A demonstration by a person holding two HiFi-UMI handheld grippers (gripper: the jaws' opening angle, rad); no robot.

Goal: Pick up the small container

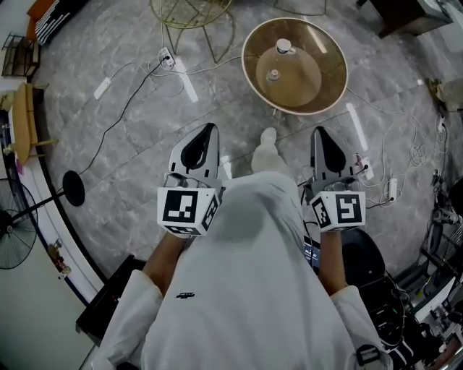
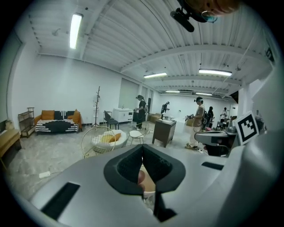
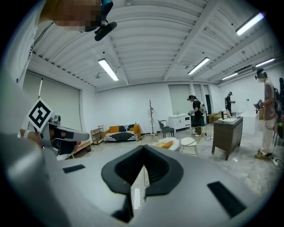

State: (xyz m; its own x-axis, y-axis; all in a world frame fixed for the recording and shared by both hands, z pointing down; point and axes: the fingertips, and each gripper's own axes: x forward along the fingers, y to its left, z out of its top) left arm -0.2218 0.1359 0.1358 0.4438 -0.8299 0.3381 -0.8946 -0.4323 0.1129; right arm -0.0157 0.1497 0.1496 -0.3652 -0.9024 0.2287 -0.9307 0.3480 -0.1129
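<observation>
In the head view a round tan table [image 1: 327,87] stands ahead on the grey floor. On it are two small containers: one with a white cap [image 1: 283,46] and a lower one [image 1: 273,75]. My left gripper [image 1: 210,128] and right gripper [image 1: 319,131] are held side by side at waist height, well short of the table, both pointing towards it. Each is shut with nothing between its jaws. In the left gripper view the left gripper [image 2: 142,146] shows its black jaws meeting; the right gripper [image 3: 144,148] looks the same in its own view.
A gold wire chair [image 1: 192,11] stands beyond on the left. White power strips [image 1: 168,58] and cables lie on the floor by the table. A fan [image 1: 11,231] and a black stand base [image 1: 73,188] are at left. A dark cabinet [image 2: 163,131] and several people are further off.
</observation>
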